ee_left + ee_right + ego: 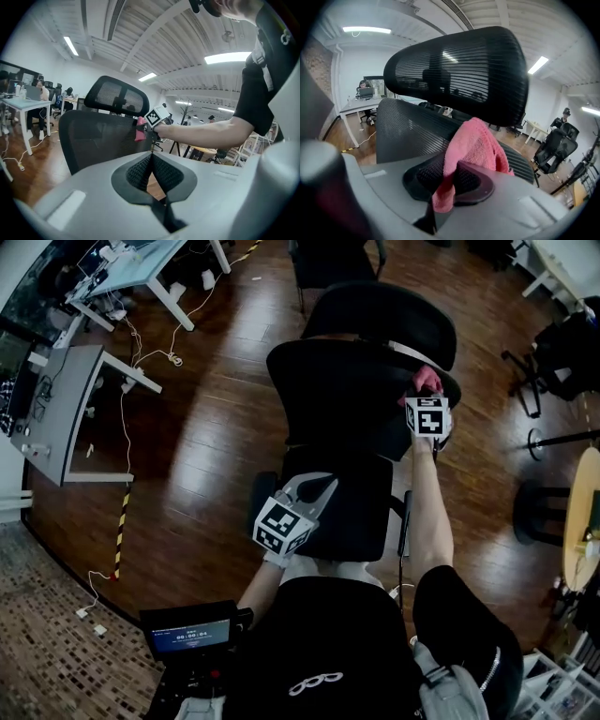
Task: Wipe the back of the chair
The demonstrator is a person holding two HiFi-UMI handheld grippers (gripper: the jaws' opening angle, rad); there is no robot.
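A black mesh office chair [352, 390] stands in front of me, its backrest [412, 131] and headrest [459, 75] filling the right gripper view. My right gripper [424, 401] is shut on a pink cloth [473, 150], which rests against the upper right of the backrest [361, 395]. The pink cloth [427, 381] shows just beyond the marker cube. My left gripper [314, 491] hangs lower over the chair's seat [347, 512], shut with nothing between its pads. From the left gripper view the backrest [103, 140], the pink cloth [140, 130] and the right gripper [149, 126] are ahead.
White desks [141, 268] with cables on the wood floor stand at the far left. Another black chair [553, 362] and a round wooden table [583, 521] are on the right. A device with a lit screen [192, 632] sits at my lower left.
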